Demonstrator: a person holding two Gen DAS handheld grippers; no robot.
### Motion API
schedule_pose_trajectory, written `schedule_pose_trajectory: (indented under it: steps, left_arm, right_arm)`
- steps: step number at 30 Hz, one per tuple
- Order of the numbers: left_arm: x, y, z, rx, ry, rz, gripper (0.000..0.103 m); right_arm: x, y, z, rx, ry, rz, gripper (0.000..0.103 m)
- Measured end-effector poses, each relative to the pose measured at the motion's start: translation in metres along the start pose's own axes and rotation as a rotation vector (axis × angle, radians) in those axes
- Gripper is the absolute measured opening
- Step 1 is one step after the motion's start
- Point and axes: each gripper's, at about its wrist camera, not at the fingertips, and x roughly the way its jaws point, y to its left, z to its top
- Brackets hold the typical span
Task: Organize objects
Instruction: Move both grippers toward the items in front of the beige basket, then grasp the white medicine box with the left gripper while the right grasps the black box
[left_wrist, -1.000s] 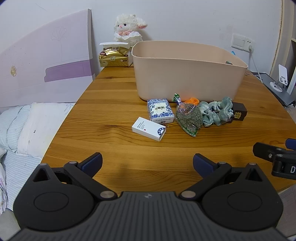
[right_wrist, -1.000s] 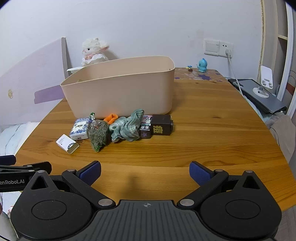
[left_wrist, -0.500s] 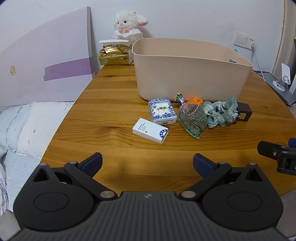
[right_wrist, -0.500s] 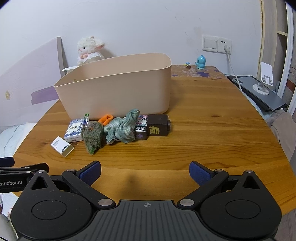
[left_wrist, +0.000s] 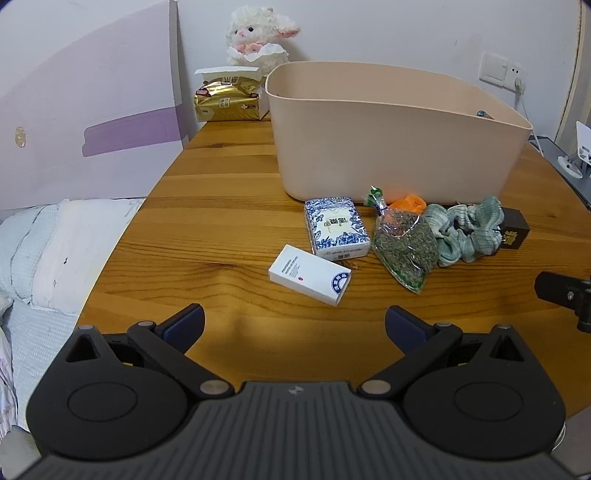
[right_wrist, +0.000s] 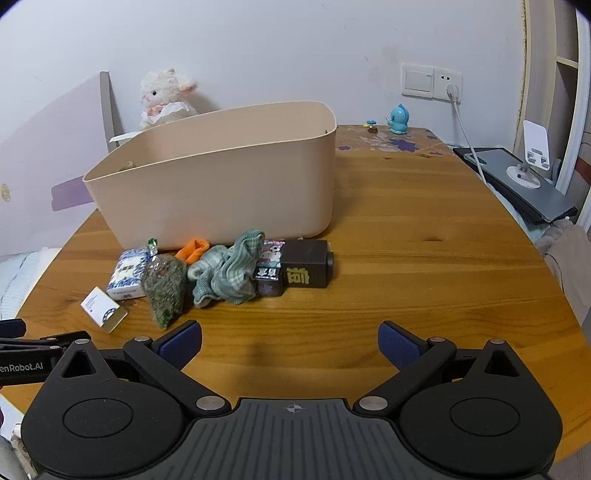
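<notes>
Seven loose items (right_wrist: 229, 273), we count, lie mid-frame on the table (right_wrist: 424, 280) before the bin (right_wrist: 221, 184), none visibly packed; left gripper (left_wrist: 293, 325) and right gripper (right_wrist: 290, 341) gape empty.

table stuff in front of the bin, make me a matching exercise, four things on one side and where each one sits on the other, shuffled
Things:
1. white box
2. herb bag
3. green cloth
4. black box

Places:
A. between the blue-and-white pack and the green cloth
B. right end of the row
C. nearest the left gripper, in front of the row
D. between the herb bag and the small cartoon box

Pairs: 1-C, 2-A, 3-D, 4-B
</notes>
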Motion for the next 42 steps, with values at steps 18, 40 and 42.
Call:
schedule_pose_trajectory:
  steps: [18, 40, 42]
  left_arm:
    - [0.044, 0.006, 0.012, 0.017, 0.081, -0.032, 0.103]
    - [0.070, 0.007, 0.025, 0.006, 0.092, -0.070, 0.099]
    - [0.068, 0.006, 0.027, 0.010, 0.084, -0.076, 0.088]
  right_arm:
    - [0.043, -0.005, 0.017, -0.041, 0.048, -0.068, 0.103]
    - [0.088, -0.026, 0.042, 0.046, -0.002, -0.076, 0.093]
    - [0.088, -0.030, 0.044, 0.057, -0.008, -0.071, 0.088]
